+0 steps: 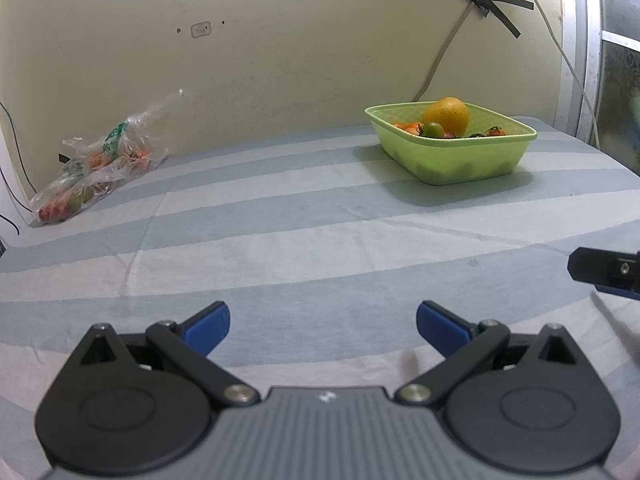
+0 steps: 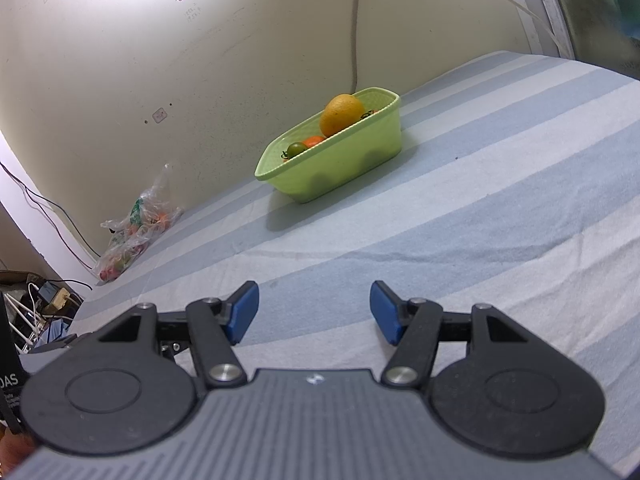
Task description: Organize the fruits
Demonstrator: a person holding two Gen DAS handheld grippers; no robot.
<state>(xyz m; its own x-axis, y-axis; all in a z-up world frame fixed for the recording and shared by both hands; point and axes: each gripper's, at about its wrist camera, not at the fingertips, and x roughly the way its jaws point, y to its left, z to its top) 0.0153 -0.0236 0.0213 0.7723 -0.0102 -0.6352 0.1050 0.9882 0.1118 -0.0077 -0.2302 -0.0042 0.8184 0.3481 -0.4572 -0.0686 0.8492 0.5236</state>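
A striped sheet [image 1: 320, 216] is covering the surface against a pale wall. The left gripper [image 1: 323, 326] and right gripper [image 2: 314, 312] are hovering wide apart, holding nothing. An orange [image 1: 446, 115] is sitting in the green basket [image 1: 460, 160]; a plastic bag of fruit [image 1: 96, 160] is lying by the wall.

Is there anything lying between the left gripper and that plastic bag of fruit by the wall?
Nothing visible. Only bare striped sheet lies between the open left gripper and the plastic bag; the green basket sits off to the right.
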